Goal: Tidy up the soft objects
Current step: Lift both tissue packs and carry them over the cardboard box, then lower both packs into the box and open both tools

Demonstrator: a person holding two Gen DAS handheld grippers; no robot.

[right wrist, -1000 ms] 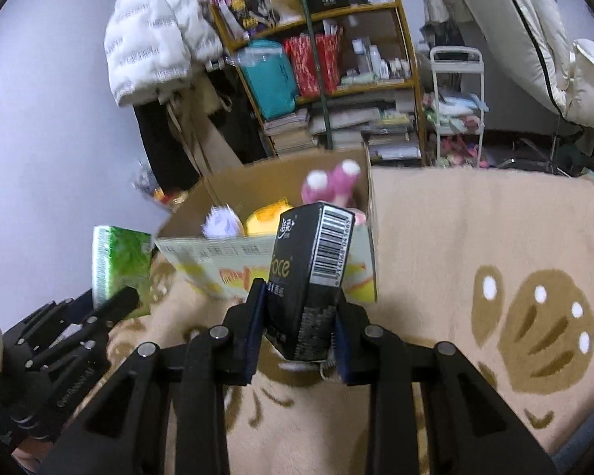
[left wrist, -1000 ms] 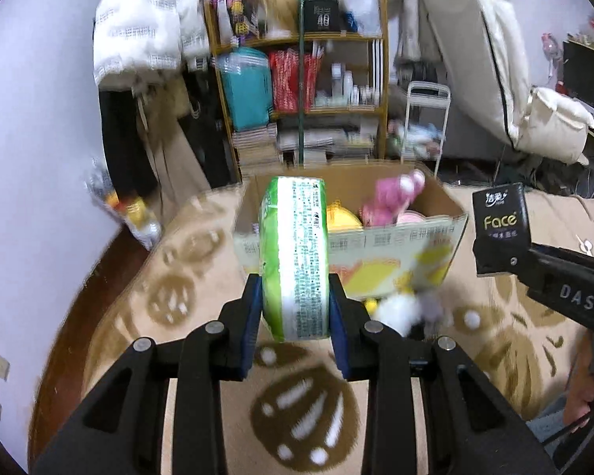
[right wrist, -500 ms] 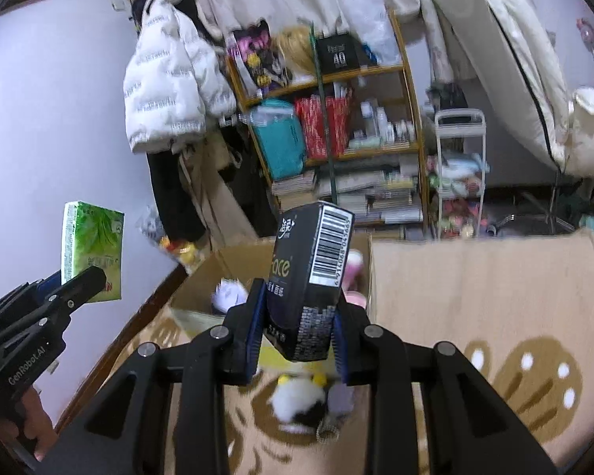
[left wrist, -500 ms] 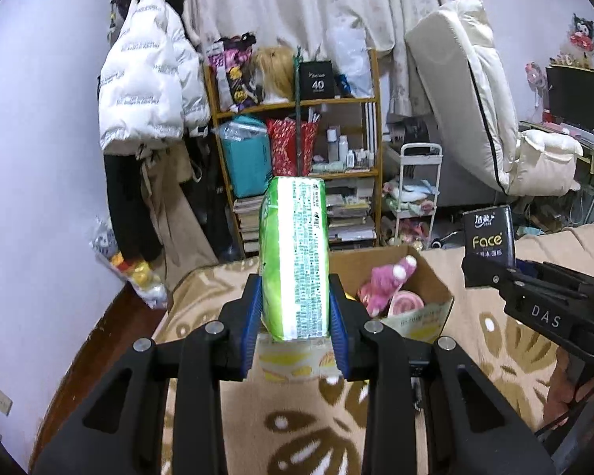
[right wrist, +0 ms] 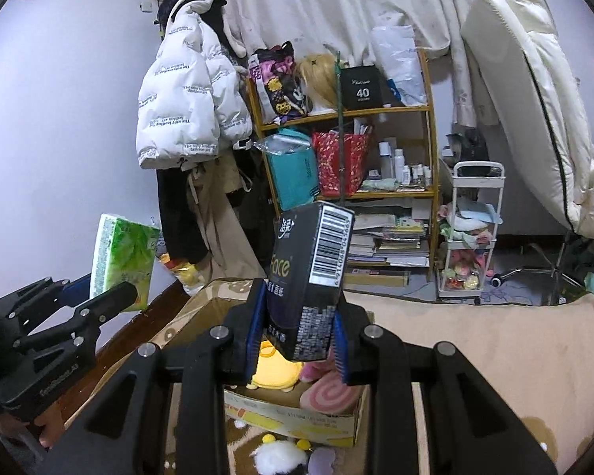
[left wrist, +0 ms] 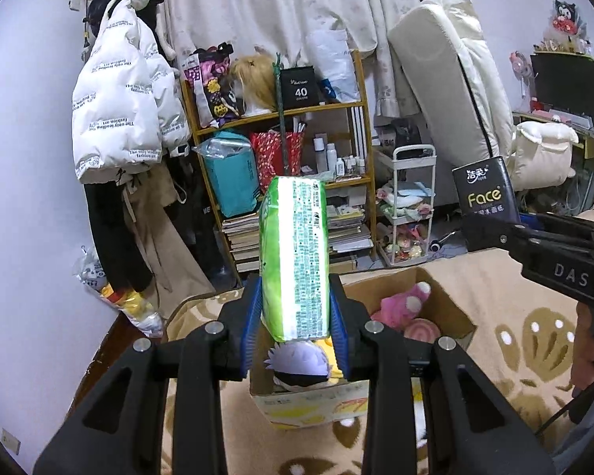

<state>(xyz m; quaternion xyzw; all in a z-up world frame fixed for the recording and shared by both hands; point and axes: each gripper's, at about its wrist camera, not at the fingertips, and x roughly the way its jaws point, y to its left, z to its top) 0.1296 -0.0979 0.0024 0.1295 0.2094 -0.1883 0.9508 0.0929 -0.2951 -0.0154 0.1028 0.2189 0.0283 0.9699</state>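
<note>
- The left tongs (left wrist: 296, 330) are pinching a green tissue pack (left wrist: 295, 255) between the blue pads (left wrist: 252, 326); the pack is standing upright on its narrow edge, its printed side panel facing the left wrist camera.
- The right tongs (right wrist: 297, 340) are pinching a black tissue pack (right wrist: 311, 281) marked "Face"; the pack is tilting slightly, its barcode face turned toward the right wrist camera.
- Both packs are being held in the air above a cardboard box (left wrist: 451, 304), which is lying just ahead of and below both tongs.
- The box is sitting open on a beige blanket (right wrist: 475, 328) with a brown paw pattern.
- Inside the box, below the left tongs, a plush figure with pale lilac hair (left wrist: 299, 360) is lying; a pink plush toy (left wrist: 402, 304) and a pink swirl cushion (left wrist: 421, 330) are lying to the right of the left tongs.
- Below the right tongs, a yellow plush (right wrist: 273, 368) is resting in the box beside the swirl cushion.
- Outside the box, nearer than its front wall and under the right tongs, a white fluffy toy (right wrist: 279, 455) is lying on the blanket.
- Beyond the box, a wooden shelf (left wrist: 281, 113) is standing well ahead of both tongs, with a white puffer jacket (left wrist: 118, 118) hanging to its left.
- In the left wrist view a hand (left wrist: 590, 350) is gripping the right tool's handle.
</note>
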